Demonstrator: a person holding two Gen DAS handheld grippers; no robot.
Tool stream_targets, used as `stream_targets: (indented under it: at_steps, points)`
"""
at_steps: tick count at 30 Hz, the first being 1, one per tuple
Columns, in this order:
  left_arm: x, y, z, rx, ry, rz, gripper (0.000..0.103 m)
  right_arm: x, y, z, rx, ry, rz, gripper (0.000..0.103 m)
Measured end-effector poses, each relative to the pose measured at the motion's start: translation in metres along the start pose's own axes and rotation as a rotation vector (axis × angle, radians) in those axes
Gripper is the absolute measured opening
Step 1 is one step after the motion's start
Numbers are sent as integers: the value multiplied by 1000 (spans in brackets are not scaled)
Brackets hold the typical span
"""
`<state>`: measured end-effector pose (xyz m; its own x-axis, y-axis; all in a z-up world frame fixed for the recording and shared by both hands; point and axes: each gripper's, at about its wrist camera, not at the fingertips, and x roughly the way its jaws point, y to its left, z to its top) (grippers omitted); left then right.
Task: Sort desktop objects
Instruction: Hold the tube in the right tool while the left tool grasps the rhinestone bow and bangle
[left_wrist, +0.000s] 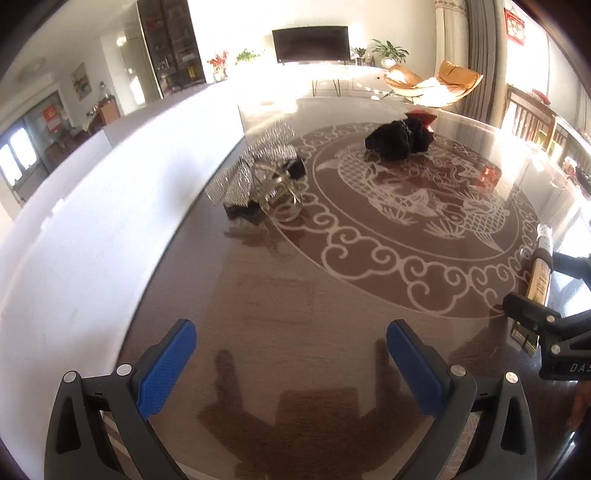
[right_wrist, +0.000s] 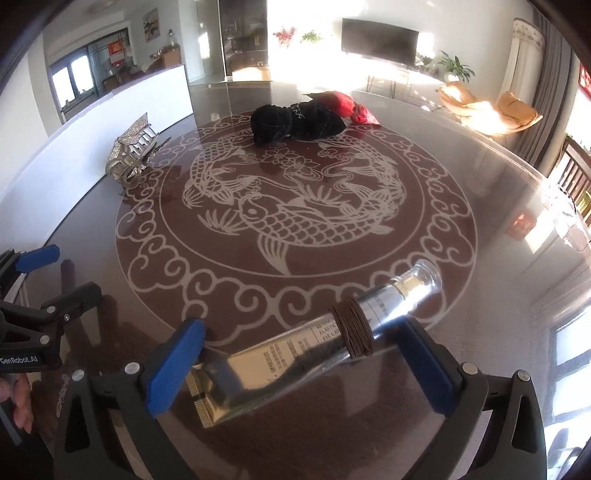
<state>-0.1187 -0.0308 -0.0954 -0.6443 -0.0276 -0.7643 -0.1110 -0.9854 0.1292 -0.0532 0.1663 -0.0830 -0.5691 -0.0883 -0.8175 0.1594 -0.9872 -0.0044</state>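
My right hand-held gripper (right_wrist: 301, 363) is spread wide, its blue pads clear of the gold and silver cream tube (right_wrist: 314, 343) that lies on the counter (right_wrist: 332, 443) between them. The tube rests slantwise, flat crimped end near my left pad, clear cap pointing away to the right, with brown hair ties (right_wrist: 352, 330) wound round its middle. It looks released, not held.

To do this step well, I judge I should back straight off along the fingers without brushing the tube, since a round body can roll on this glossy surface.

My left hand-held gripper (left_wrist: 291, 362) is also spread open with nothing between its pads, angled down over bare counter near the edge of the white fish pattern.

Still waiting farther off: a sparkly silver hair clip pile (left_wrist: 255, 177) by the left edge, and a black cloth bundle (right_wrist: 295, 120) with a red bag (right_wrist: 347, 105) behind it at the far side. Both hand-held grippers tilt steeply downward, side by side.
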Motion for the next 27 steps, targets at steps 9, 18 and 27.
stream_targets:
  at_steps: [9,18,27]
  points:
    - [39,-6,102,166,-83,25,103,0,1,-2,-3,-7,-1,103]
    - [105,5,111,169,76,-34,103,0,4,-1,-14,-7,5,103]
    - [52,1,57,67,20,-24,65,1,3,0,-13,-10,15,103]
